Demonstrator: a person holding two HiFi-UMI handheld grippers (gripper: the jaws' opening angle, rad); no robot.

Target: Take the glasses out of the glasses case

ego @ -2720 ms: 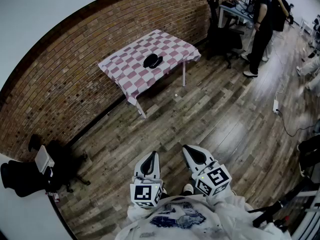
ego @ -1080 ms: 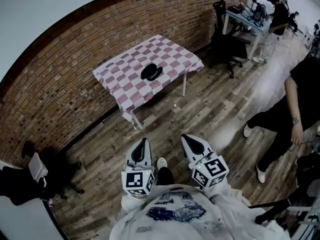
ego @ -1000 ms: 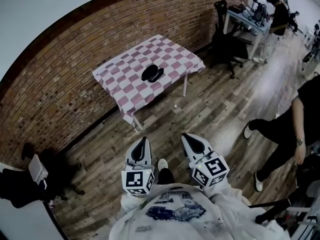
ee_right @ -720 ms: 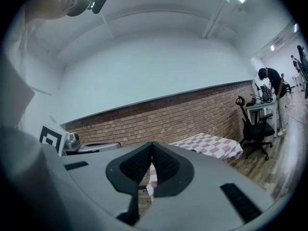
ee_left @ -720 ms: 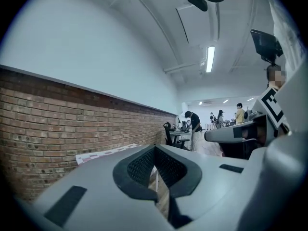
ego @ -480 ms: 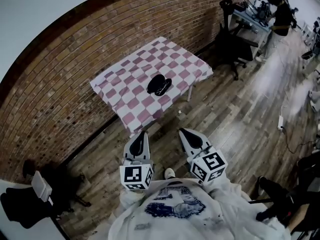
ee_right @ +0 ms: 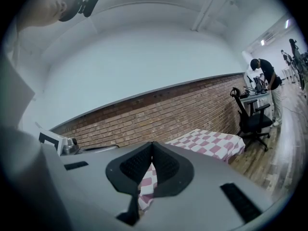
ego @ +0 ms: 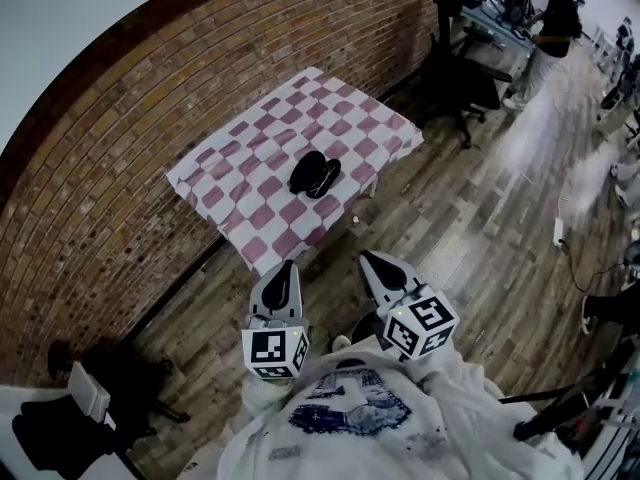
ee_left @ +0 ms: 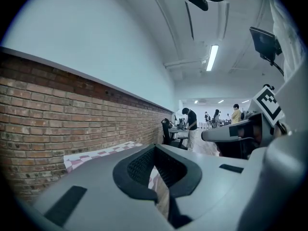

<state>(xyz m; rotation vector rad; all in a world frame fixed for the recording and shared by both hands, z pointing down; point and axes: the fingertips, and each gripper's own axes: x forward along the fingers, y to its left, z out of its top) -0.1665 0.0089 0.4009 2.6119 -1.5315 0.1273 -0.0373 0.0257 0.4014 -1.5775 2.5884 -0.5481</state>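
In the head view, the glasses case (ego: 314,174) lies near the middle of a table (ego: 215,173) covered with a pink and white checked cloth, close to the brick wall. The case is dark and seems to lie open in two halves; I cannot tell whether glasses are inside. The left gripper (ego: 285,266) and the right gripper (ego: 372,258) are held side by side in front of the person's body, both over the wooden floor, just before the near edge of the table. The case is well apart from both, ahead of them and between their two lines. I judge that the step in hand is the approach to the table; nothing of the task itself is done yet.

In the left gripper view, the left gripper (ee_left: 154,146) has its jaws together and nothing between them. A part of the checked cloth (ee_left: 96,154) shows beyond; the case does not.

In the right gripper view, the right gripper (ee_right: 152,143) is also closed and empty, and the table (ee_right: 211,143) stands ahead.

The next move calls for coming closer, opening the jaws, and lowering them towards the case.
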